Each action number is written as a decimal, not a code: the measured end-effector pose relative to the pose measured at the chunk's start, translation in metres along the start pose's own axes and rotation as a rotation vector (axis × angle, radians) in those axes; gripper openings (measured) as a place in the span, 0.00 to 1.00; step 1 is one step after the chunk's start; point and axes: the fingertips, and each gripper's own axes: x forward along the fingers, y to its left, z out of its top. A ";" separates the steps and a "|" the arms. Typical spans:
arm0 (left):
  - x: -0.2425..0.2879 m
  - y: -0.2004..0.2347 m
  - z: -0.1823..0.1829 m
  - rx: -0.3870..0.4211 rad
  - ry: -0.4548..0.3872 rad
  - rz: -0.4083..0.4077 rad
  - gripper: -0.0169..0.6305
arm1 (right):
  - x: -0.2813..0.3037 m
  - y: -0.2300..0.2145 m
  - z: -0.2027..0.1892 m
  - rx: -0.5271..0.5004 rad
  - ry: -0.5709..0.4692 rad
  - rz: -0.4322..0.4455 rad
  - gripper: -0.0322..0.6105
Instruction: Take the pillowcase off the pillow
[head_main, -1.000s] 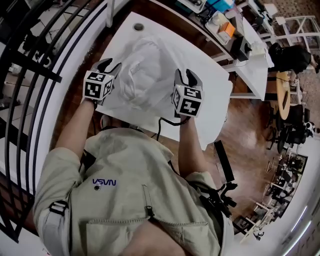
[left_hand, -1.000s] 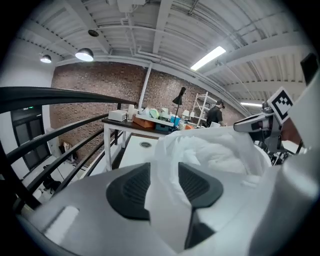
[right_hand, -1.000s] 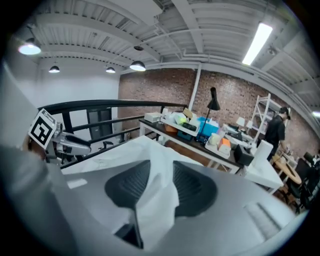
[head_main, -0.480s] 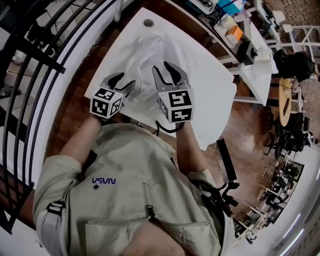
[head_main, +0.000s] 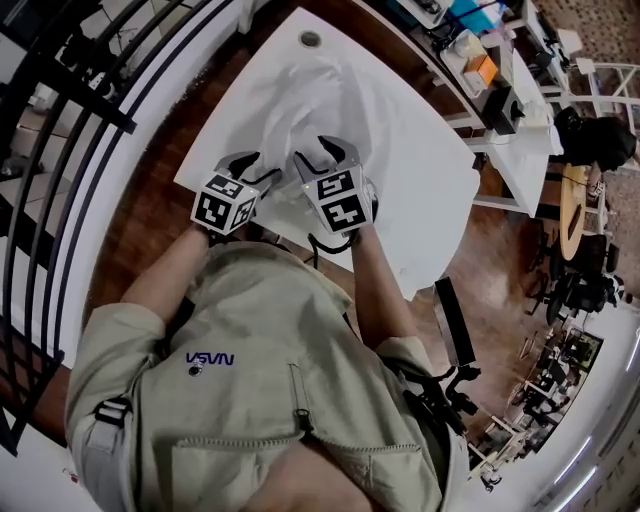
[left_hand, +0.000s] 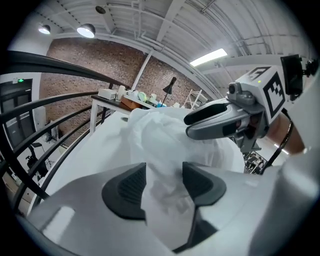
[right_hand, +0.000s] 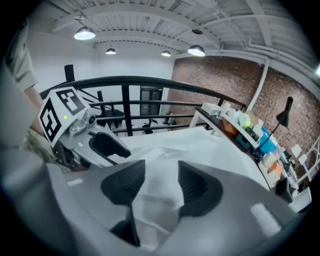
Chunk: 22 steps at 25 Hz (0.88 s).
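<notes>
Your left claw (left_hand: 164, 185) is opening, with a fold of pillowcase (left_hand: 162, 127) filling the gap and touching both pads (left_hand: 125, 187). Your right claw (right_hand: 161, 187) is opening too, with cloth bunched between its pads (right_hand: 195, 186) in the same way. Only the claw views show this; from the head view you cannot see what lies between the jaws. That view alone shows the pillowcase crumpled from the near edge of the desk (head_main: 420, 180) towards its far corner. Both claws sit side by side at the near edge, close together, and your forearms (head_main: 165, 285) reach forward and converge.
</notes>
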 end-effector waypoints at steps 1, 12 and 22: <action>0.001 -0.001 -0.001 0.005 0.004 -0.004 0.38 | 0.002 0.001 -0.004 -0.015 0.023 0.004 0.38; 0.005 -0.008 -0.008 0.043 0.033 -0.015 0.08 | 0.027 0.025 -0.040 -0.237 0.221 -0.002 0.43; 0.000 -0.002 -0.002 0.102 0.025 0.010 0.04 | 0.003 -0.003 -0.020 -0.142 0.114 -0.134 0.08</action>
